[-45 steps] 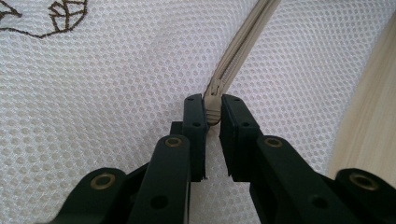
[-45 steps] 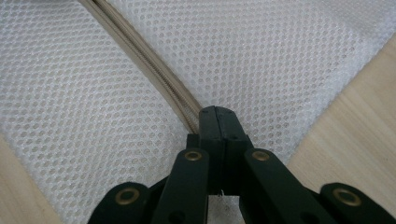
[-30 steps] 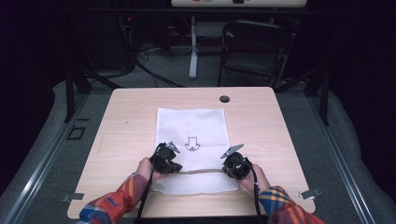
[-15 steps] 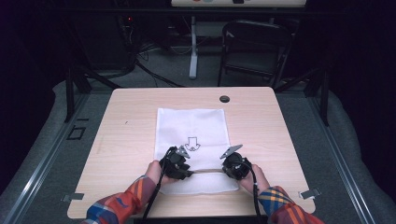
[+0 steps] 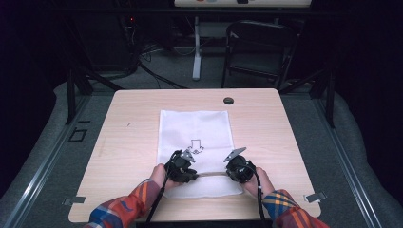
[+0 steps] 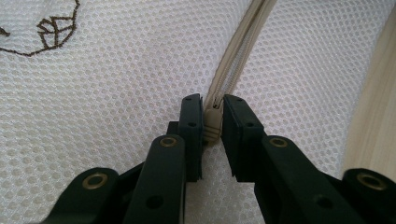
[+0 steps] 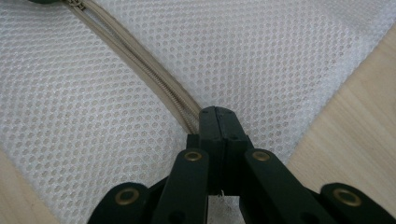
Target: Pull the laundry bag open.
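The mesh bag (image 5: 196, 137) lies flat in the middle of the worktop (image 5: 128, 142), its beige zipper (image 7: 140, 60) running across the near end. The right tool (image 7: 218, 122) is clamped tight on the zipper's end, anchoring it; the left tool (image 6: 212, 120) pinches the zipper pull (image 6: 211, 126) between narrow jaws. A skewed tug could likely slip the small pull free or bunch the mesh.

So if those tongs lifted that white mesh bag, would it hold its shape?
Probably not. The mesh bag is thin netting lying flat on the table, so it would likely droop. It also looks light. Only the zipper seems somewhat firmer.
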`<state>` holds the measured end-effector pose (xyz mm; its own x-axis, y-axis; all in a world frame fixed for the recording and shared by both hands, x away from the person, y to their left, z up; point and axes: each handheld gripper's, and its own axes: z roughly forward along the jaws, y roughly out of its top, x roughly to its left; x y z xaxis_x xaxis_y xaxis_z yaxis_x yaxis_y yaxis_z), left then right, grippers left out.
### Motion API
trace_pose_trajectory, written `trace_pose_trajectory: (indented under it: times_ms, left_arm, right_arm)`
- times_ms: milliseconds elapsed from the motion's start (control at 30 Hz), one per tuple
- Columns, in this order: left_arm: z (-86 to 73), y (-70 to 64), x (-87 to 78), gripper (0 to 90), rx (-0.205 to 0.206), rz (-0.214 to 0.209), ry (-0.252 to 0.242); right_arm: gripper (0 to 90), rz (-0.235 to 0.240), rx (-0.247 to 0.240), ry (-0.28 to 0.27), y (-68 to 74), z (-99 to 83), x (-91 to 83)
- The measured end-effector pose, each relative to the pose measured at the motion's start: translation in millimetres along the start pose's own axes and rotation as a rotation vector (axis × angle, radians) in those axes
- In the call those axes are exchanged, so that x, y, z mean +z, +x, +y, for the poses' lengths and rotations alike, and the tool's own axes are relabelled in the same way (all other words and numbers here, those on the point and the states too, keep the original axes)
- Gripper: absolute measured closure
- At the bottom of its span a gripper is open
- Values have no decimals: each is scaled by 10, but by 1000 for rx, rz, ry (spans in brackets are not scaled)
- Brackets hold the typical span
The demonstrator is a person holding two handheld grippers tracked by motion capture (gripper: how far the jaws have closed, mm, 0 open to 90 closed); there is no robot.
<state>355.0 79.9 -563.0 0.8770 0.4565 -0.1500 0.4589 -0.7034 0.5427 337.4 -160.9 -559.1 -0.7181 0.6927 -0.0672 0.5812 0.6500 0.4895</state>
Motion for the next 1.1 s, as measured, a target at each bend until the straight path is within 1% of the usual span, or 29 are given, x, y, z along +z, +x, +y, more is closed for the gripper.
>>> trace_pose_trajectory:
  times_ms: [133, 200, 233, 300, 333, 433, 500, 533, 667, 733, 800, 900, 1033, 1100]
  left_arm:
    - [16, -49, 2, 812, 17, 33, 11]
    - [30, -57, -11, 815, 15, 42, 27]
    - [29, -65, -12, 816, 2, 41, 19]
    - [23, -52, -39, 816, -1, 41, 27]
    - [17, -45, -46, 816, -6, 38, 30]
    - [-14, -17, -76, 816, -29, 30, 24]
    - [-26, -1, -97, 816, -29, 27, 31]
    - [-34, 4, -105, 815, -36, 23, 28]
    - [-44, 11, -125, 814, -38, 19, 29]
    - [-54, 26, -140, 814, -46, 12, 27]
    - [-58, 33, -152, 814, -45, 18, 34]
    - [-70, 44, -161, 814, -52, 13, 33]
    - [-77, 51, -174, 813, -53, 16, 39]
    - [-81, 54, -182, 814, -54, 25, 45]
  right_arm:
    - [900, -4, -6, 6, 4, 5, -2]
    - [900, -5, -5, 7, 6, 6, -2]
    - [900, -6, -5, 11, 7, 9, -3]
    - [900, -7, -5, 11, 7, 9, -3]
    - [900, -4, 2, 1, 6, 4, 2]
    - [900, -1, 0, 7, -3, 4, -3]
    - [900, -1, -1, 7, -3, 5, -3]
    - [900, 0, -1, 7, -3, 5, -3]
    - [900, 0, -2, 7, -4, 5, -3]
    - [900, 0, -3, 7, -4, 5, -3]
    - [900, 1, -3, 7, -5, 5, -3]
    - [900, 5, -6, 11, -10, 5, -6]
    - [900, 3, -4, 8, -9, 4, -5]
    - [900, 3, -1, 4, -8, 2, -3]
